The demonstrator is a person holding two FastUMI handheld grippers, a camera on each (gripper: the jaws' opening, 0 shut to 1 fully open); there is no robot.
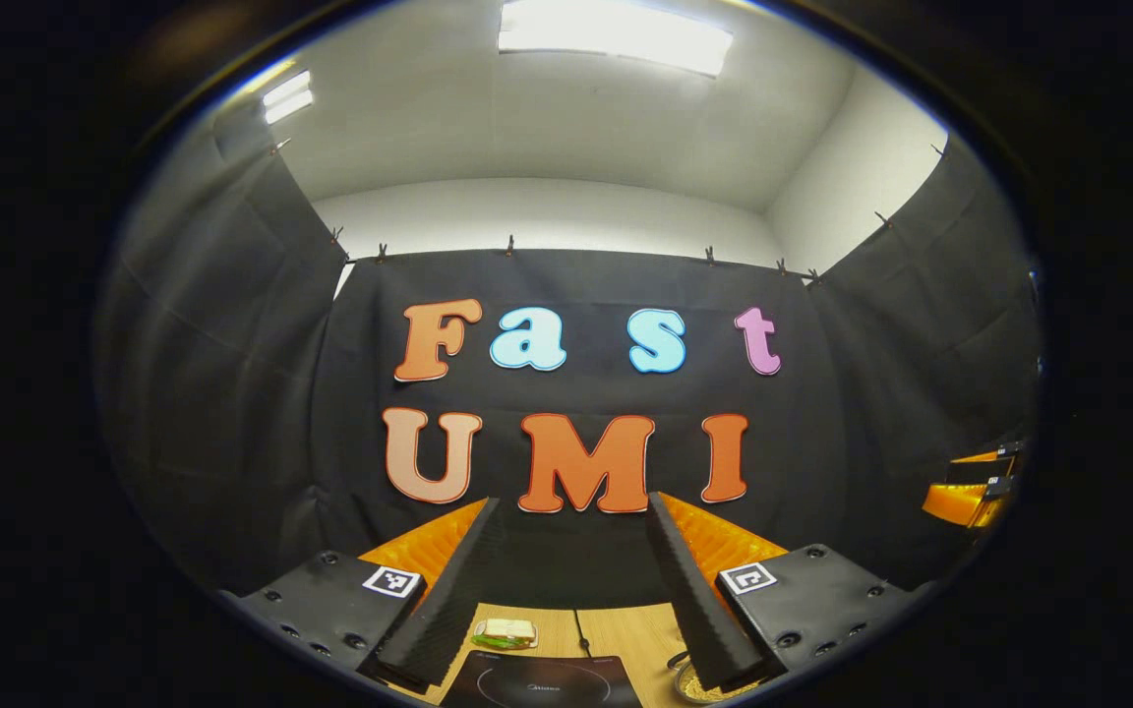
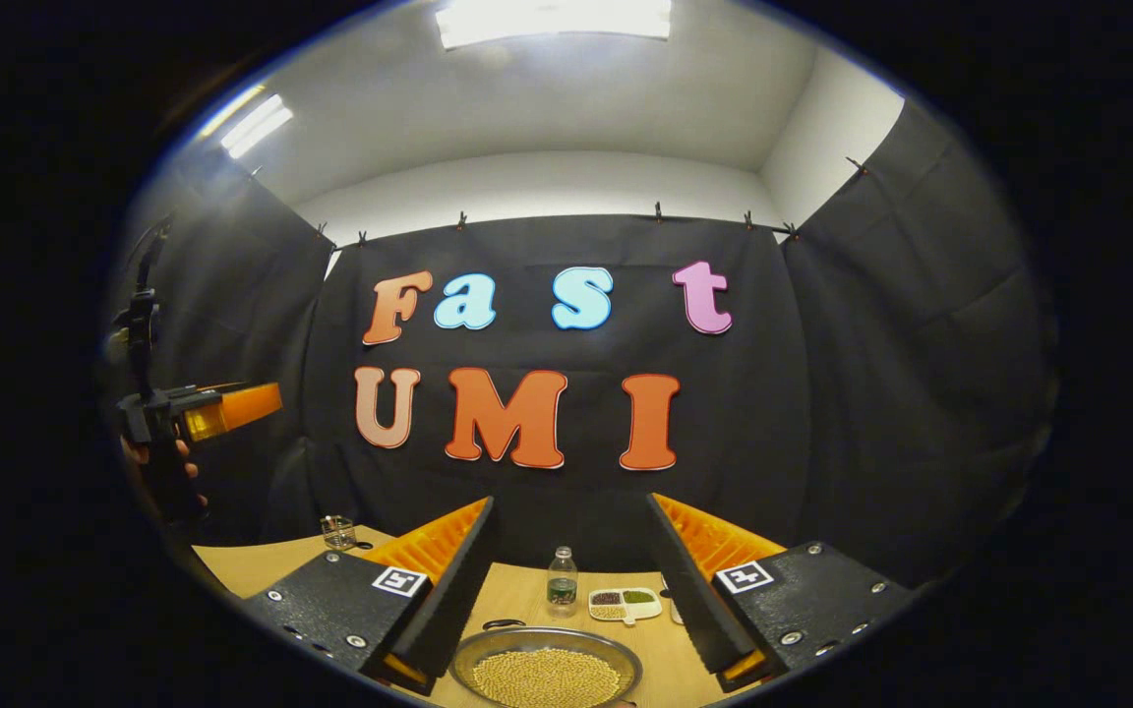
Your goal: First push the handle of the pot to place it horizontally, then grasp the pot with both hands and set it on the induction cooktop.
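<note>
Left gripper view: the left gripper (image 1: 574,590) is held high and level, pointing at the booth's back wall, its fingers spread wide with nothing between them. Each finger block carries a square black-and-white marker (image 1: 392,581). Below, at 6 o'clock, lies the wooden table (image 1: 640,634) with the dark cooktop (image 1: 542,681) at the very bottom edge; a pale mark sits on its glass, too small to read. Just beyond the cooktop, at its 11 o'clock, lies a small plate (image 1: 506,634) with something white and green on it. At 5 o'clock the pot (image 1: 689,683) peeks out beside the gripper's right finger. The other gripper shows at 3 o'clock, far right.

Right gripper view: the right gripper (image 2: 571,580) is also raised and level, fingers wide apart and empty. The pot (image 2: 547,671) sits on the table at 6 o'clock, between the fingers but below them, filled with pale yellow grains. Behind it stand a small bottle (image 2: 561,582) and a divided dish (image 2: 625,603) of grains. A glass jar (image 2: 337,532) stands at 7 o'clock. At 9 o'clock a hand (image 2: 165,462) holds the left gripper up, well above the table.
</note>
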